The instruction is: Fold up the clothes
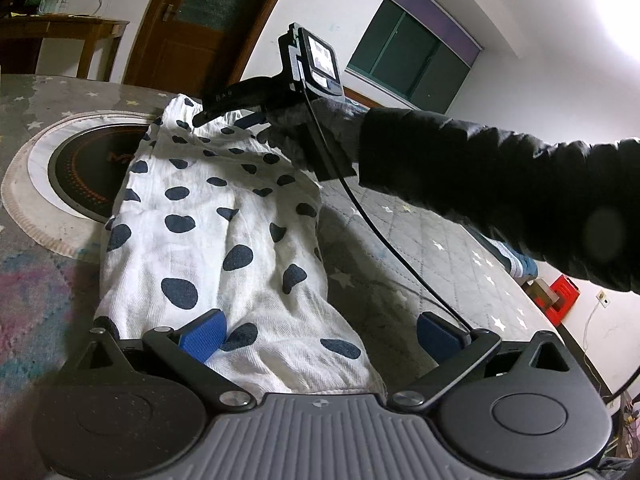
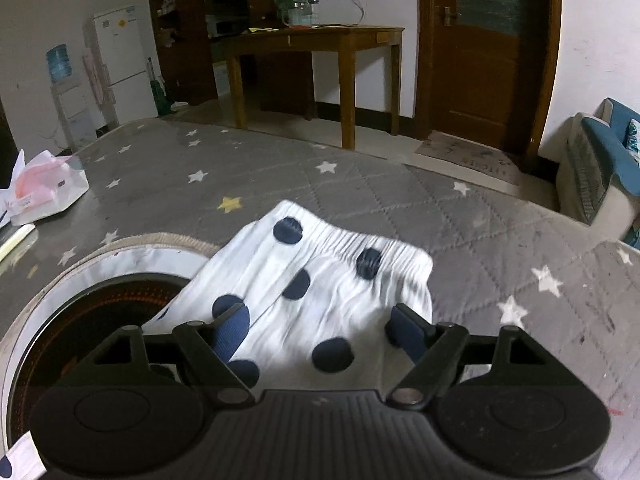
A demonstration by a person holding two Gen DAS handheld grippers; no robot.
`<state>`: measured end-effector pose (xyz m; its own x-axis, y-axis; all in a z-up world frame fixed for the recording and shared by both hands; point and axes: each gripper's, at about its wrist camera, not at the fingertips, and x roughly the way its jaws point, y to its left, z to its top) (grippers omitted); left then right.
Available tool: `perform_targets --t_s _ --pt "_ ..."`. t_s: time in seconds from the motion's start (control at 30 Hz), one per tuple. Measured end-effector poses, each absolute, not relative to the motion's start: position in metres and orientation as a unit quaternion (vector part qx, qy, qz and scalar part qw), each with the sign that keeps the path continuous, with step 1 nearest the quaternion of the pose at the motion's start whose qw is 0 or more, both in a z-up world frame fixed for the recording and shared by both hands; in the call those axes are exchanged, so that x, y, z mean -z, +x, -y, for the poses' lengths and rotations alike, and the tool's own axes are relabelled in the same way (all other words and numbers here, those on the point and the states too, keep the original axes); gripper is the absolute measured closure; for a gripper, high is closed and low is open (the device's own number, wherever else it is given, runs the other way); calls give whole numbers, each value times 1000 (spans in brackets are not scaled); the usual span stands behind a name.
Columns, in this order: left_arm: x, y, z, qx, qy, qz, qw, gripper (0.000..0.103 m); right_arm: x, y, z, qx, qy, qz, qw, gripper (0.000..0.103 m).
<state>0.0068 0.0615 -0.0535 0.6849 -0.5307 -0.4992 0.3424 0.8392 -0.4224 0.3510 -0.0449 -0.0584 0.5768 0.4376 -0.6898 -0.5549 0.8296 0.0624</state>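
Observation:
A white garment with dark blue spots lies folded lengthwise on the grey star-print cover. My left gripper is open over its near end, blue pads on either side of the cloth. My right gripper shows in the left wrist view at the garment's far end, held by a gloved hand in a black sleeve. In the right wrist view the right gripper is open over the garment, just behind its elastic waistband.
A round black cooktop with a white ring lies under the garment's left side and also shows in the right wrist view. A tissue pack sits at the left. A wooden table, door and sofa stand beyond.

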Motion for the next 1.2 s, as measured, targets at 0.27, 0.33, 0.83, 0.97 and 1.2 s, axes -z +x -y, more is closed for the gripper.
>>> perform_targets --t_s 0.27,0.33,0.83,0.97,1.2 --pt "55 7 -62 242 -153 -313 906 0 56 344 32 -321 -84 -367 869 23" --pt "54 7 -62 242 -153 -313 905 0 63 351 26 -311 -88 -371 871 23" --pt "52 7 -63 242 -159 -314 904 0 46 232 26 -418 -192 -357 813 23" --pt "52 6 -61 239 -154 -314 906 0 38 177 22 -480 -211 -352 776 22" --pt "51 5 -58 231 -147 -314 909 0 50 134 -6 -529 -233 -339 742 17"
